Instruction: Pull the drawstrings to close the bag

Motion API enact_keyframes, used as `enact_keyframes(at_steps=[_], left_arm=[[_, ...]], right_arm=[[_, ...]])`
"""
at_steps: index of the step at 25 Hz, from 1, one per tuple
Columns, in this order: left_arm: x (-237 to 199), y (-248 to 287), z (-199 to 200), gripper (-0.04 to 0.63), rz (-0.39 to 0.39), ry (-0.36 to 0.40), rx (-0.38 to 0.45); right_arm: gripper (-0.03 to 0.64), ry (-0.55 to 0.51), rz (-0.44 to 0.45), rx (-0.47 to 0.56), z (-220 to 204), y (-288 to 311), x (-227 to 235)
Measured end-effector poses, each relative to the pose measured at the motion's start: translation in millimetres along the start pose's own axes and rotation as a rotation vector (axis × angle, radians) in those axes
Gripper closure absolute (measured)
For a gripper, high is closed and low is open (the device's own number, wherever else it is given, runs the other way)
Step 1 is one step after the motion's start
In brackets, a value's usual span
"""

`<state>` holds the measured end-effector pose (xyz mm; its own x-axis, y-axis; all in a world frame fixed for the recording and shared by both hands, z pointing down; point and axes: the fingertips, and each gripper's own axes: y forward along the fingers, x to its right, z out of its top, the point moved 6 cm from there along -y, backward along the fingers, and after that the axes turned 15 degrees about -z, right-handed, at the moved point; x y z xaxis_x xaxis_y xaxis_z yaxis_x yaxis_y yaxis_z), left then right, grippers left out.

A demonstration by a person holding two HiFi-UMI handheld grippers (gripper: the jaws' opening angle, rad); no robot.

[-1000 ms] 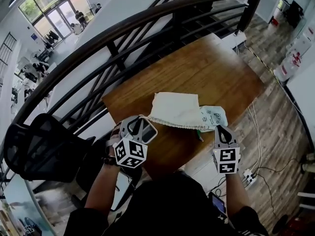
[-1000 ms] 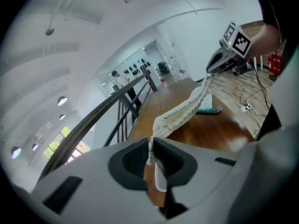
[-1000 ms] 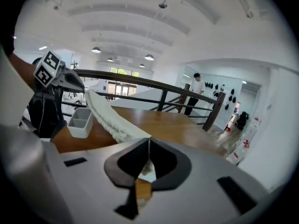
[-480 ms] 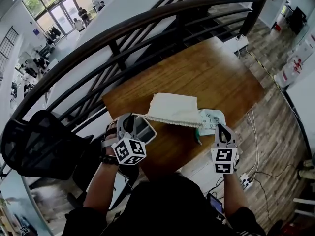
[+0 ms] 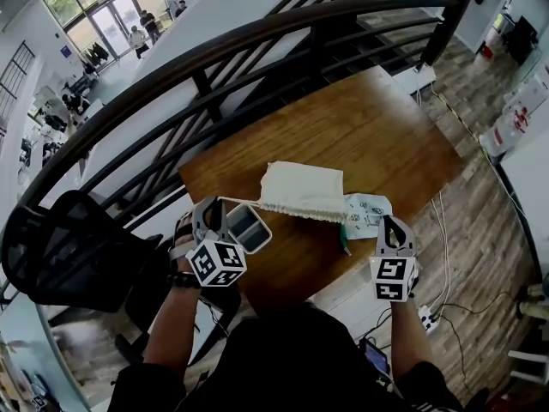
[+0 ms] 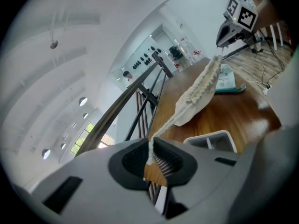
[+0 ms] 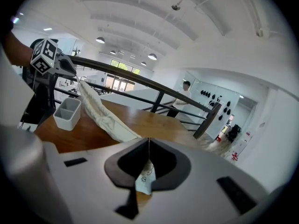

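A cream cloth bag (image 5: 304,187) lies on the wooden table (image 5: 369,127), its gathered mouth facing me. My left gripper (image 5: 213,205) is off the bag's left corner, shut on a white drawstring (image 6: 162,129) that runs taut from its jaws (image 6: 150,149) to the bag (image 6: 198,92). To the bag's right, my right gripper (image 5: 390,222) is shut. In the left gripper view the puckered mouth rises to its tip (image 6: 220,42), so it grips the other cord end. The right gripper view shows closed jaws (image 7: 148,146) and the bag (image 7: 100,111) stretched towards the left gripper (image 7: 74,73).
A grey two-compartment container (image 5: 250,227) sits by the left gripper at the table's near edge. A printed plastic packet (image 5: 367,211) and a green pen lie under the bag's right end. A dark stair railing (image 5: 214,58) runs behind the table; a black chair (image 5: 69,256) stands left.
My left gripper has moved left, away from the bag, drawing out more cord. The bag's mouth has bunched narrower. The right gripper has barely shifted.
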<state>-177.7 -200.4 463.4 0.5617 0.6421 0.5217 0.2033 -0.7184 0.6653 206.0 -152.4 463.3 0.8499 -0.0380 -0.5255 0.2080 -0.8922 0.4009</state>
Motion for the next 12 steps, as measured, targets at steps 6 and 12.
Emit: enact_keyframes(at_steps=[6, 12], left_arm=[[2, 0, -10, 0.557, -0.003, -0.039, -0.017], [6, 5, -24, 0.557, -0.013, -0.085, -0.062]], right_arm=[[0.617, -0.1, -0.048, -0.017, -15, 11, 5], [0.617, -0.099, -0.073, -0.057, -27, 21, 8]])
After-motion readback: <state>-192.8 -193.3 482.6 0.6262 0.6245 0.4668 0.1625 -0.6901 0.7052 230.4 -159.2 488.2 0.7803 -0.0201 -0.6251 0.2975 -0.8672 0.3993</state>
